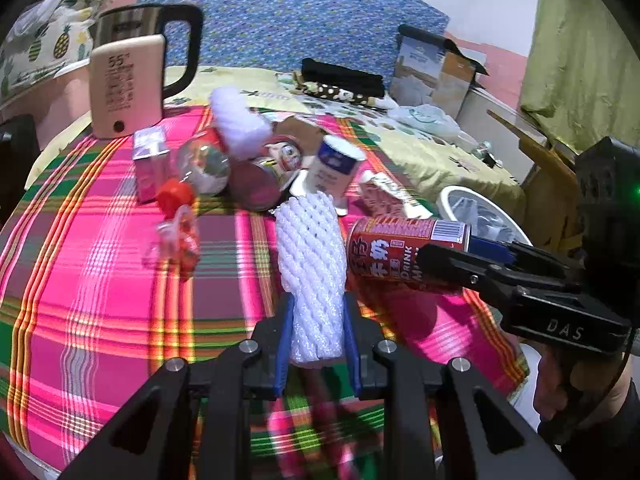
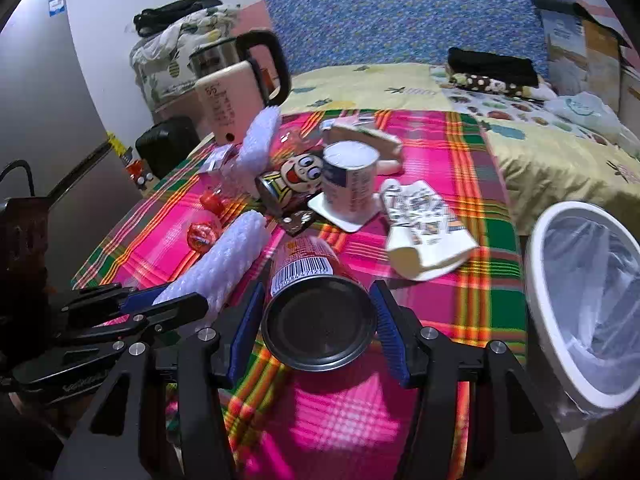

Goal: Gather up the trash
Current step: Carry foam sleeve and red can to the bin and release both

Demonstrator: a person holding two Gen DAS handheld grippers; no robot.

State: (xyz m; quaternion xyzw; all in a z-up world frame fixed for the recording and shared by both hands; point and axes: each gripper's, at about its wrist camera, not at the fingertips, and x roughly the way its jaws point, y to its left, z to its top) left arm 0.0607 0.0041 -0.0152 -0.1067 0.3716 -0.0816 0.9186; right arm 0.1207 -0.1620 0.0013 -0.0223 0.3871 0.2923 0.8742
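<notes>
My left gripper (image 1: 318, 320) is shut on a white foam net sleeve (image 1: 312, 264) and holds it over the plaid tablecloth; it also shows in the right wrist view (image 2: 224, 260). My right gripper (image 2: 316, 308) is shut on a red milk drink can (image 2: 316, 300), which also shows in the left wrist view (image 1: 404, 252). More trash lies behind: a clear bottle with a red cap (image 1: 196, 172), a cartoon-face can (image 2: 288, 184), a white cup (image 2: 350, 182), a crumpled carton (image 2: 424, 228), a red candy wrapper (image 2: 202, 236) and another foam sleeve (image 1: 240, 124).
A white bin with a clear liner (image 2: 584, 300) stands right of the table. A beige kettle (image 1: 128, 84) stands at the table's far left. A bed with a yellow cover (image 2: 400, 80) lies behind. A pink box (image 1: 150, 160) sits near the kettle.
</notes>
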